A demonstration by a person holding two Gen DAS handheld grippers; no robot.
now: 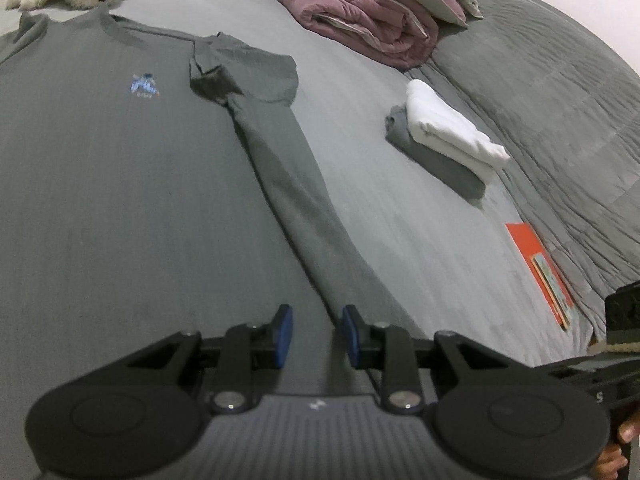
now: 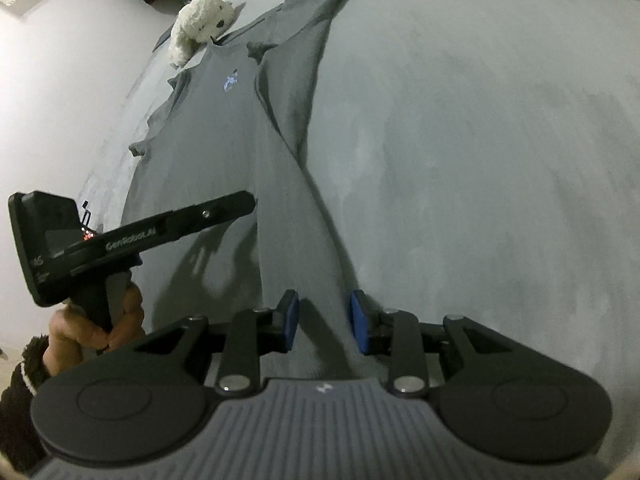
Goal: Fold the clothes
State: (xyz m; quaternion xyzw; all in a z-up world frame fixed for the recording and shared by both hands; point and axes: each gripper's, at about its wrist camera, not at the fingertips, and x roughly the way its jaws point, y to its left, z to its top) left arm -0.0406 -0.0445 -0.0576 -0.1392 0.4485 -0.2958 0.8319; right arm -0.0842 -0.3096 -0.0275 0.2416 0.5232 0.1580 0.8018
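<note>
Dark grey short-sleeved T-shirt [image 1: 100, 140] spread on grey bed [image 1: 420, 208], one side folded inward. Nearby: folded white-and-grey clothes [image 1: 444, 136], mauve quilt [image 1: 360, 12], white plush dog [image 2: 202, 20]. Left claw [image 1: 317, 334] and right claw [image 2: 324, 326] open, empty.

left gripper [image 1: 317, 334] fingers parted, right gripper [image 2: 324, 326] likewise

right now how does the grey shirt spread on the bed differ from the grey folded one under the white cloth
The grey t-shirt with a small blue chest print lies spread out along the bed, with one side folded over onto its front; the folded grey garment is a compact block. The t-shirt has nothing stacked on it; the folded garment carries a folded white cloth. The t-shirt covers far more of the bed. Both are grey and lie on the grey bed sheet.
</note>
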